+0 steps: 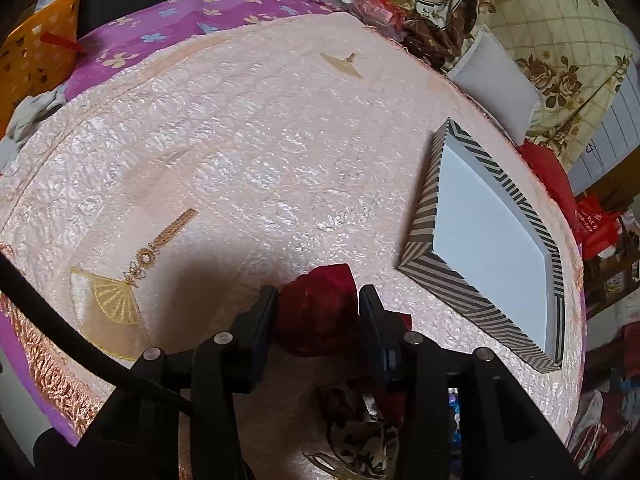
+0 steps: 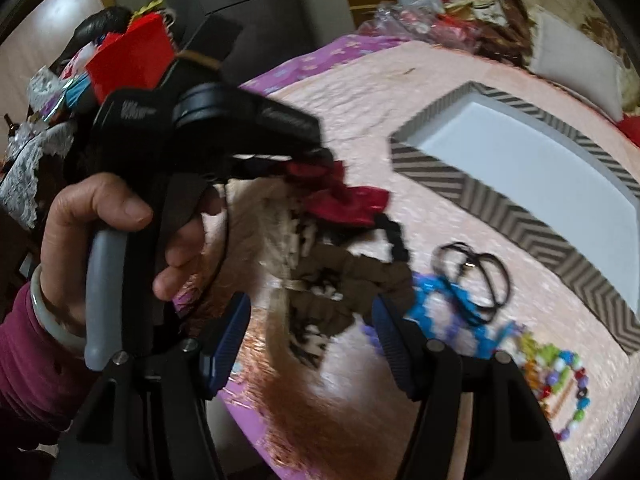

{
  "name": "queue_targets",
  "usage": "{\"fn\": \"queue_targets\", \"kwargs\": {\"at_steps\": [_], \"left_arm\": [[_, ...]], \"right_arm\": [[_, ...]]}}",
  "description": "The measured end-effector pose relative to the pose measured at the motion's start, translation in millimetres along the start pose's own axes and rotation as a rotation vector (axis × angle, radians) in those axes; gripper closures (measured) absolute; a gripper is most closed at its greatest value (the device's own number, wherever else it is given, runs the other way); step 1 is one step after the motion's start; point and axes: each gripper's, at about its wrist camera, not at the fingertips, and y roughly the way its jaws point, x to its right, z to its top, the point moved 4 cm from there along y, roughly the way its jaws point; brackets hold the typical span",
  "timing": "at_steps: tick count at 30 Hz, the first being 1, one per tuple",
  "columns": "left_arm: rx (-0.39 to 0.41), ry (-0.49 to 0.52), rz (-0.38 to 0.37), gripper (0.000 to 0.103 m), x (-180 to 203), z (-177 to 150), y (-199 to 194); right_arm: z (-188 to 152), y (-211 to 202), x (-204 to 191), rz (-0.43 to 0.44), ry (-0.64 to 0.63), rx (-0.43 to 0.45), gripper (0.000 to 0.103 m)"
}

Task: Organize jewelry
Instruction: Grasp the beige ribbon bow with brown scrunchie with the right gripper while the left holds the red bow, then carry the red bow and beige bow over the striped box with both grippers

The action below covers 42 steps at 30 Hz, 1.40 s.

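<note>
Left gripper (image 1: 318, 312) straddling a dark red velvet scrunchie (image 1: 316, 308), pads seemingly touching its sides, grip looking loose rather than clenched; hard to tell whether truly held. Right gripper (image 2: 310, 320) gaping, nothing between the jaws, hovering above a brown scrunchie (image 2: 352, 284). Striped box lid (image 1: 424, 236) with pale grey inside lying nearby on the peach quilted bedspread (image 1: 240, 152), holding nothing yet. Spread beside it: blue scrunchie (image 2: 444, 304), black hair ties (image 2: 480, 276), multicoloured bead necklace (image 2: 568, 376), leopard-print hair clip (image 1: 356, 436). Person's hand (image 2: 112, 248) gripping the left tool's handle, pale bangle on the wrist. Sorting apparently barely started: all items loose on the bedspread, none in the tray, everything left to move
</note>
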Motion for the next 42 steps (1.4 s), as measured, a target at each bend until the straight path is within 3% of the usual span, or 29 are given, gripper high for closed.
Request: {"fn": "queue_targets", "kwargs": {"at_steps": [7, 9, 11, 13, 17, 23, 26, 30, 33, 42], "left_arm": [[-0.004, 0.028, -0.02, 0.063, -2, 3, -2], [-0.01, 0.038, -0.026, 0.063, -3, 2, -1], [-0.018, 0.045, -0.028, 0.062, -4, 2, 0], [-0.03, 0.041, -0.044, 0.062, -4, 0, 1], [-0.049, 0.027, -0.054, 0.06, -2, -1, 6], [-0.039, 0.027, -0.012, 0.061, 0, -1, 11], [-0.038, 0.08, 0.006, 0.081, 7, -5, 13], [-0.01, 0.102, 0.006, 0.098, 11, -6, 5], [0.013, 0.103, -0.012, 0.098, 14, -4, -6], [0.084, 0.144, -0.046, 0.099, 32, 2, -42]], "right_arm": [[2, 25, -9, -0.028, -0.02, -0.022, 0.039], [0, 33, -5, -0.034, -0.008, -0.041, 0.053], [-3, 33, -1, -0.034, 0.018, -0.034, 0.074], [-5, 25, 4, -0.009, 0.054, -0.004, 0.08], [-8, 2, 4, -0.006, 0.059, 0.041, 0.08], [-11, -38, 12, 0.025, 0.109, 0.118, 0.081], [-8, -58, 21, 0.034, 0.145, 0.167, 0.081], [-6, -80, 35, 0.077, 0.219, 0.215, 0.08], [4, -83, 54, 0.114, 0.276, 0.235, 0.08], [5, -101, 62, 0.085, 0.28, 0.277, 0.08]]}}
